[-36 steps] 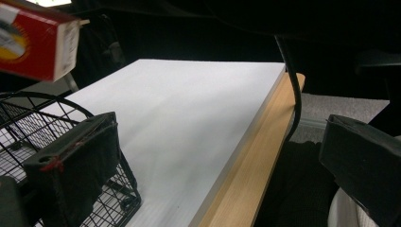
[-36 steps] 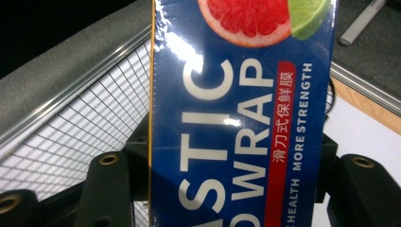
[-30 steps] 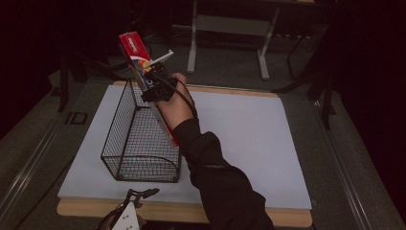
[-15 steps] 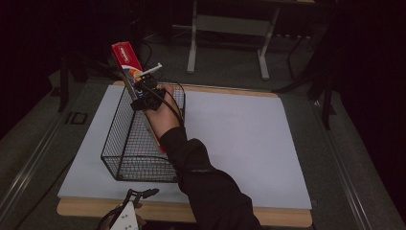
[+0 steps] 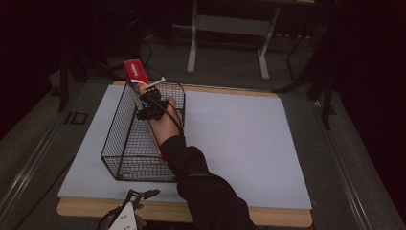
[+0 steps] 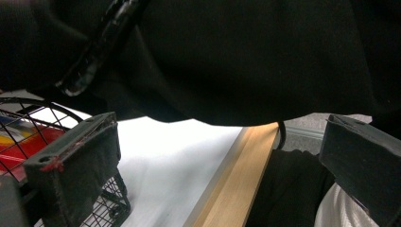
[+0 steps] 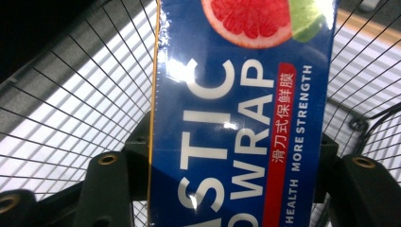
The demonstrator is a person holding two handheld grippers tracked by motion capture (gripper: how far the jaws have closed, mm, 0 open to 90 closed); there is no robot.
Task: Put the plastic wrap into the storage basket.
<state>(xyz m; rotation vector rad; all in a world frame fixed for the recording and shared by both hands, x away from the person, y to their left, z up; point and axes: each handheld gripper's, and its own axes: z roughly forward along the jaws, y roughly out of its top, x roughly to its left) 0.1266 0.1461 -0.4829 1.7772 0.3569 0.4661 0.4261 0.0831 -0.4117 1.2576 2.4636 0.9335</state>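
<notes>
- The right gripper (image 5: 143,98) was clamped on a long blue-and-red cardboard box of plastic wrap (image 7: 241,118), its two black jaws pressing the box's narrow sides in the right gripper view. In the high view the box's red end (image 5: 134,73) stuck up above the far rim of the black wire-mesh basket (image 5: 125,143), while its lower part sat inside the mesh, tilted toward the far left corner.
- The box looked longer than the basket was deep (a judgement from the high view alone), so if it were let go while steeply tilted, it could tip over the rim and land on the white sheet covering the table (image 5: 239,143).
- The lower corner of the box could catch in the wire grid. Pushing further down might then drag or tilt the light basket, which nothing was holding steady.
- The glossy film on the box looked slippery, and the grip lay on the narrow edges. A twist against the mesh could make the box pivot between the pads.
- The left gripper (image 5: 139,195) rested at the near edge of the wooden table (image 6: 236,184), with its jaws standing wide apart and holding nothing. It lay well apart from the box, too far to brace the basket if it shifted.
- The person's dark sleeve (image 5: 201,187) crossed the basket's near right corner, so drawing the arm back carelessly might nudge the wire wall.
</notes>
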